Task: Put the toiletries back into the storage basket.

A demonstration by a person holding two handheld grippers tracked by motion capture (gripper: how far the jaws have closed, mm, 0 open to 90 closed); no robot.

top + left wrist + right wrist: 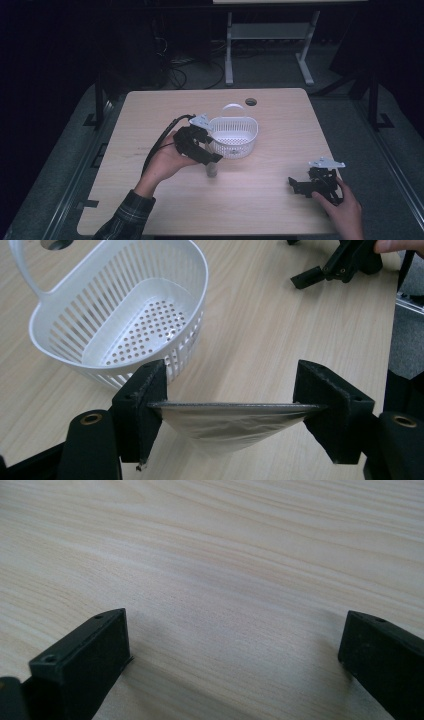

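At centre frame, the left hand-held gripper (227, 407) clamps a silvery, crinkled foil pouch (230, 422) between wide-set jaws, just beside the white slotted plastic basket (75, 347) (upper left). The right hand-held gripper (235, 650) gapes empty over the pale wooden desk (225, 555).

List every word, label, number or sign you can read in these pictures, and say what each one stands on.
None: no readable text in any view.
The white basket bears only slots and holes, no lettering.
The silvery pouch, clamped between the left tool's jaws, shows a plain foil face with no print.
The wooden table and the right tool carry no markings.
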